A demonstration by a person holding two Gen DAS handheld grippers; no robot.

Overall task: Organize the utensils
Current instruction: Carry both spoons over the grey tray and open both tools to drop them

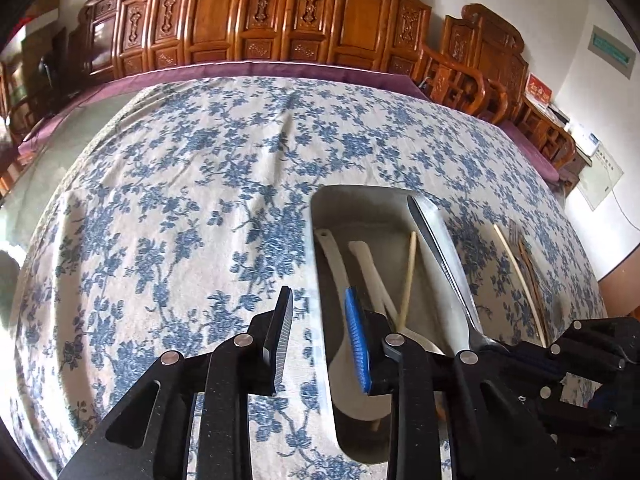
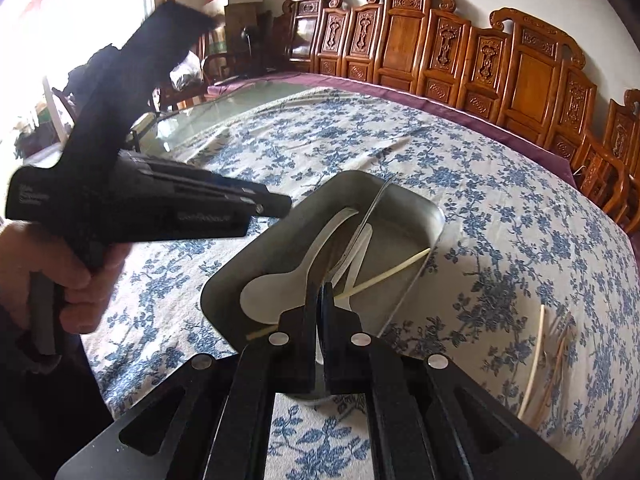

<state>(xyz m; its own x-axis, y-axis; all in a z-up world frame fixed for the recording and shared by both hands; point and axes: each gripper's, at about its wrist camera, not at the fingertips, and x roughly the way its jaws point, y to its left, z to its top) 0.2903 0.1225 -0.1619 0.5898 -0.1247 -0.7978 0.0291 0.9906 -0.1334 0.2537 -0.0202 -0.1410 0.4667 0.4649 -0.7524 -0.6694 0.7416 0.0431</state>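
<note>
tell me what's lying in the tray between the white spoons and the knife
A single pale chopstick lies there, slanting along the metal tray between the white spoons and the knife. The left wrist view shows it best.

From the left wrist we look forward over the floral tablecloth (image 1: 180,208) toward carved wooden chairs (image 1: 280,16). From the right wrist we sit close above the metal tray (image 2: 430,210), which both views share.

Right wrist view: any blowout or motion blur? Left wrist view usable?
Right wrist view: window at upper left is blown out, and the left gripper in front of it is motion-smeared; tray stays sharp. Left wrist view: even light, sharp knife, heavy fisheye bowing of the tablecloth.
</note>
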